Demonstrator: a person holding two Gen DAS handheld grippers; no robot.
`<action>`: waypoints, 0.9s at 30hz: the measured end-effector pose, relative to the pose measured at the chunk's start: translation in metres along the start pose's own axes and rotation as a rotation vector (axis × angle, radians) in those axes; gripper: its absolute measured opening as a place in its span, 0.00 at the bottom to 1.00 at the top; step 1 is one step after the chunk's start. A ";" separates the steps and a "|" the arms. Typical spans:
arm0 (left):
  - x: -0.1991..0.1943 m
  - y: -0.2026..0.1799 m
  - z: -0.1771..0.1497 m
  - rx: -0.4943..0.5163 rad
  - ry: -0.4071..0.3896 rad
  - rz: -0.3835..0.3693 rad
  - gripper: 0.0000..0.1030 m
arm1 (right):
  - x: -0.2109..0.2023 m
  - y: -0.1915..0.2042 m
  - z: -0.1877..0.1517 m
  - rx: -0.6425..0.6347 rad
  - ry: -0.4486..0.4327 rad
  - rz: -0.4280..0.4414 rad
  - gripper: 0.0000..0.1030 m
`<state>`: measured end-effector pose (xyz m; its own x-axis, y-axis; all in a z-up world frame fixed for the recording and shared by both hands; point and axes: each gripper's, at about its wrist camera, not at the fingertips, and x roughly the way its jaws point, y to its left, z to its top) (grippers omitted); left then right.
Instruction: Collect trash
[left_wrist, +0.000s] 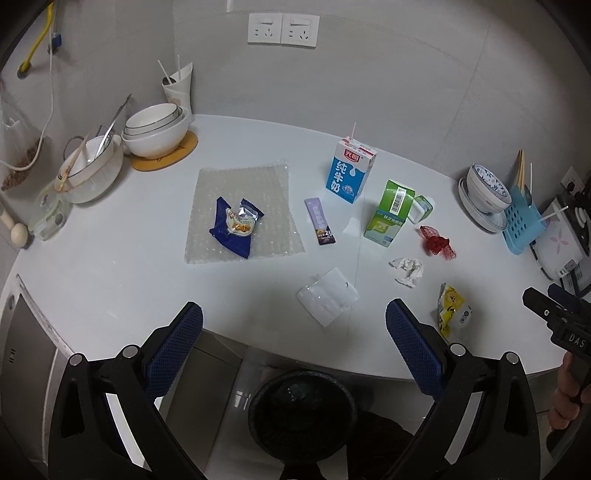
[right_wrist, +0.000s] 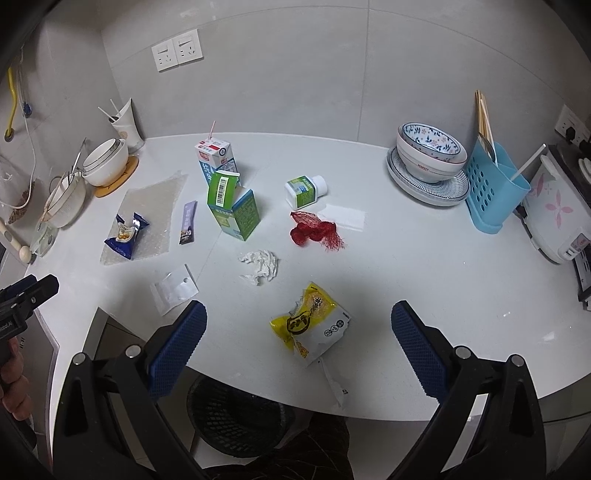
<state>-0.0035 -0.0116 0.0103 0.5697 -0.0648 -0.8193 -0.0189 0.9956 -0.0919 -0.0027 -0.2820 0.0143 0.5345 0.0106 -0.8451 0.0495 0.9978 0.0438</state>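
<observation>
Both grippers, left (left_wrist: 294, 325) and right (right_wrist: 298, 326), gape empty; lower your right squarely over the yellow snack wrapper (right_wrist: 311, 324), pinch its crumpled middle, then carry it to the black bin (right_wrist: 236, 417).

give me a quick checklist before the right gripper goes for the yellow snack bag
1. Right gripper open: ok, jaws spread wide with nothing between them.
2. Yellow snack bag reachable: ok, it lies flat near the counter's front edge, between the gripper's fingers in the right wrist view.
3. Space around the bag: ok, the crumpled tissue lies apart from it, farther back.
4. Bin in place: ok, the black bin stands on the floor below the counter edge.
5. Left gripper out of the way: ok, open, empty and off to the left side.
6. Whether the bag is empty: cannot tell.
</observation>
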 end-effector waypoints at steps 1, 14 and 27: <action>0.000 0.000 0.000 0.001 0.002 -0.002 0.94 | 0.000 0.000 0.000 -0.001 0.000 0.000 0.93; 0.004 0.004 -0.003 -0.004 0.010 0.003 0.94 | 0.001 0.000 0.000 0.000 0.001 0.005 0.93; 0.018 0.013 0.000 -0.020 0.031 0.012 0.94 | 0.014 0.008 0.006 -0.022 0.011 -0.001 0.93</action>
<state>0.0067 -0.0004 -0.0060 0.5435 -0.0551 -0.8376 -0.0422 0.9948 -0.0929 0.0105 -0.2740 0.0065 0.5250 0.0103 -0.8511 0.0313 0.9990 0.0314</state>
